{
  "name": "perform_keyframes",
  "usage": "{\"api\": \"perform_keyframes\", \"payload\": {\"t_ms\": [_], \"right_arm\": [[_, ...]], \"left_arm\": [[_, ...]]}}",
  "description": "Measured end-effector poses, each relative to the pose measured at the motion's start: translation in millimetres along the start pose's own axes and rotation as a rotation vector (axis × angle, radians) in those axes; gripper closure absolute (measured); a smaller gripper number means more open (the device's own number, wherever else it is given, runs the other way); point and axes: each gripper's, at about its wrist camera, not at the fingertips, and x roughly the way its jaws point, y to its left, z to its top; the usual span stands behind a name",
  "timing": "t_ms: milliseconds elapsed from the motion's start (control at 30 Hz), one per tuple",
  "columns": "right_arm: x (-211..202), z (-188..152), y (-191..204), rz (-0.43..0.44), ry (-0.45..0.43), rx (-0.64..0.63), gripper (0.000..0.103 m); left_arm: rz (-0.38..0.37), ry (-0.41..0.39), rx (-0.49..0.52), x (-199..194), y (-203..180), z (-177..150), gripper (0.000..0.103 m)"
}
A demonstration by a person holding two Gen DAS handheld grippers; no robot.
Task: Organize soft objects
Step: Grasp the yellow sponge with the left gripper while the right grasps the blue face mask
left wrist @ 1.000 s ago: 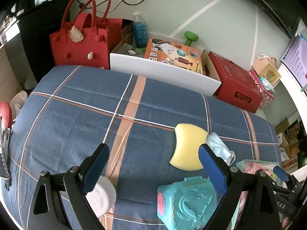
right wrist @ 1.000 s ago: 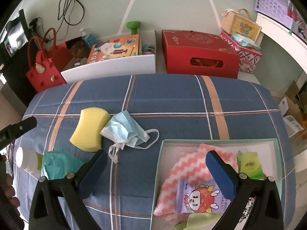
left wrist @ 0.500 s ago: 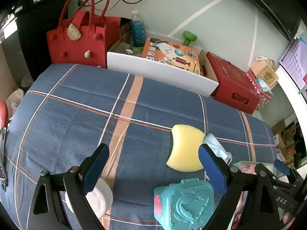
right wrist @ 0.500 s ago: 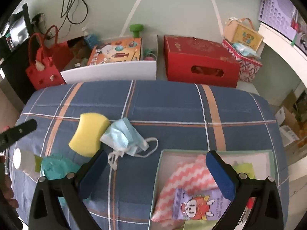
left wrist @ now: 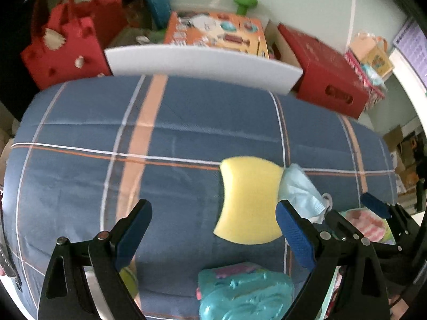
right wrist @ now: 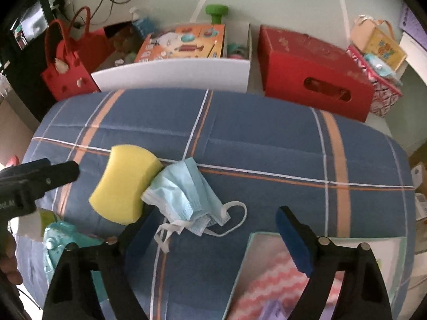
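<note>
A yellow sponge [left wrist: 248, 200] lies on the blue plaid bedcover [left wrist: 186, 122], touching a crumpled blue face mask [left wrist: 299, 194] on its right. My left gripper [left wrist: 213, 210] hovers open over the cover, and the sponge sits between its fingers, close to the right one. In the right wrist view the sponge [right wrist: 125, 184] and mask [right wrist: 184, 192] lie just ahead of my right gripper [right wrist: 213, 221]. Its jaws are closing slightly, with only the mask's ear loops between them and nothing pressed.
A pale green tray [right wrist: 323, 237] holding a pink zigzag cloth [right wrist: 269, 288] sits under the right finger. A teal plastic case [left wrist: 245, 296] lies near the front. Beyond the bed stand a red felt bag [left wrist: 66, 50], a white bin [left wrist: 202, 64] and a red box [left wrist: 328, 80].
Both grippers have come forward and down toward the sponge and mask, which now look larger and nearer. The right jaws stand slightly narrower than before.
</note>
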Motion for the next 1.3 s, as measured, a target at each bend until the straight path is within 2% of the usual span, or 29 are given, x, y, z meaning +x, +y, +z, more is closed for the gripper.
{"api": "perform_keyframes", "payload": {"t_ms": [167, 367, 433, 600, 633, 700, 767, 867, 967, 1000, 1100, 1300], "right_arm": [[16, 4, 2, 0.007, 0.011, -0.039, 0.02], [32, 7, 5, 0.011, 0.027, -0.074, 0.034], [35, 7, 5, 0.009, 0.03, -0.079, 0.045], [44, 5, 7, 0.019, 0.044, -0.086, 0.053], [46, 4, 8, 0.022, 0.046, -0.086, 0.054], [49, 4, 8, 0.023, 0.047, -0.087, 0.058], [51, 3, 8, 0.032, 0.053, -0.083, 0.06], [54, 3, 8, 0.041, 0.053, -0.082, 0.068], [53, 2, 10, 0.052, 0.051, -0.079, 0.079], [52, 1, 10, 0.053, 0.049, -0.08, 0.086], [46, 2, 10, 0.059, 0.033, -0.066, 0.094], [24, 3, 8, 0.084, 0.001, -0.037, 0.097]], "left_arm": [[-0.058, 0.054, 0.049, 16, -17, 6, 0.009], [-0.014, 0.109, 0.105, 38, -35, 14, 0.009], [0.004, 0.124, 0.117, 44, -39, 15, 0.009], [0.028, 0.162, 0.129, 60, -40, 15, 0.01], [0.028, 0.167, 0.13, 62, -40, 15, 0.011], [0.025, 0.175, 0.126, 65, -38, 16, 0.024], [0.001, 0.19, 0.128, 67, -37, 16, 0.029], [-0.041, 0.2, 0.118, 70, -37, 17, 0.043], [-0.041, 0.185, 0.116, 69, -37, 18, 0.047], [-0.04, 0.179, 0.118, 67, -36, 17, 0.048], [-0.036, 0.132, 0.089, 56, -28, 17, 0.048], [-0.031, 0.035, 0.037, 17, -15, 16, 0.048]]}}
